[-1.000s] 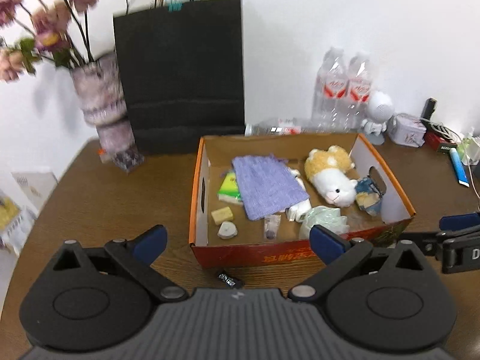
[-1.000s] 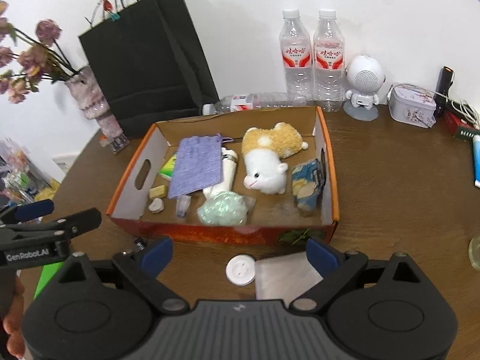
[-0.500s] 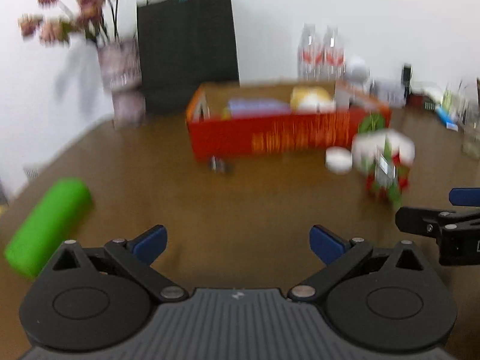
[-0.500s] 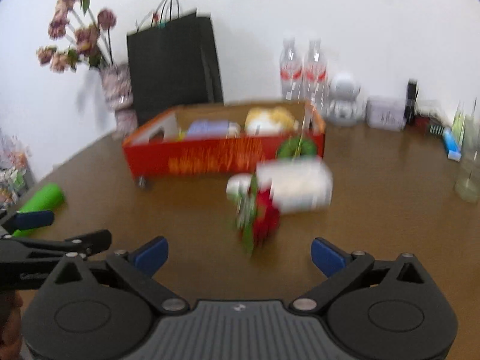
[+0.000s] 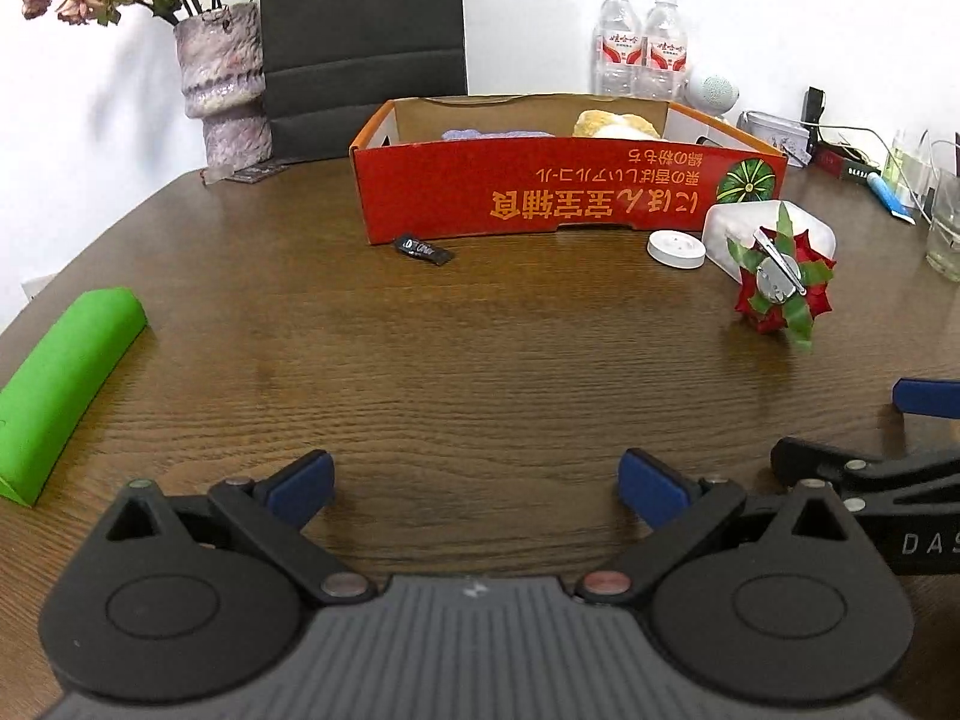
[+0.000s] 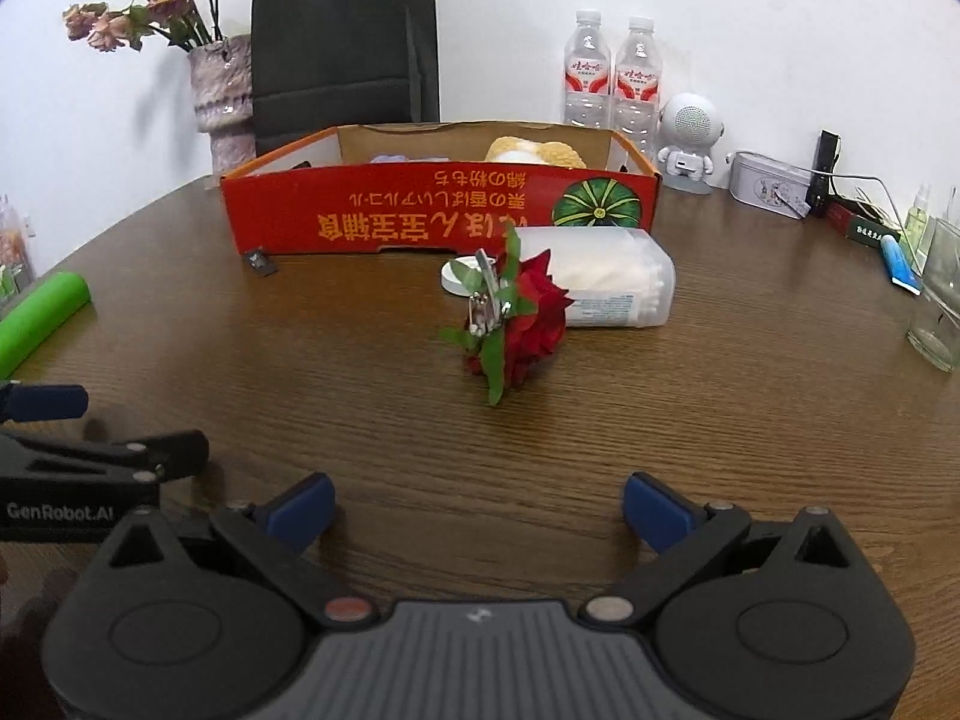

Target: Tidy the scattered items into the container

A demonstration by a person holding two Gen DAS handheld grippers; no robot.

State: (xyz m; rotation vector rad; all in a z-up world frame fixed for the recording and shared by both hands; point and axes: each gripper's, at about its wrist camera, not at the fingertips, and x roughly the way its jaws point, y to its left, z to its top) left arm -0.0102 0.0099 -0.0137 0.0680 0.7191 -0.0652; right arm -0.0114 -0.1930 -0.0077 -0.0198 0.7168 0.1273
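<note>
Worktop (image 5: 480, 360), brown wood grain: filling both frames. Red cardboard box (image 5: 570, 192): sitting at upper centre, holding a plush toy (image 5: 618, 123) and purple cloth (image 5: 498, 133). Green roll (image 5: 60, 384): lying at left edge. Clear plastic tub (image 6: 606, 285): lying on its side at centre, just before the box. Red flower clip (image 6: 510, 324): resting against the tub. White round lid (image 5: 676, 248): lying beside them. Small black packet (image 5: 423, 250): lying at the box's left corner. Left claw (image 5: 474, 480): gaping wide, holding nothing. Right claw (image 6: 477, 504): likewise gaping wide, carrying nothing.
</note>
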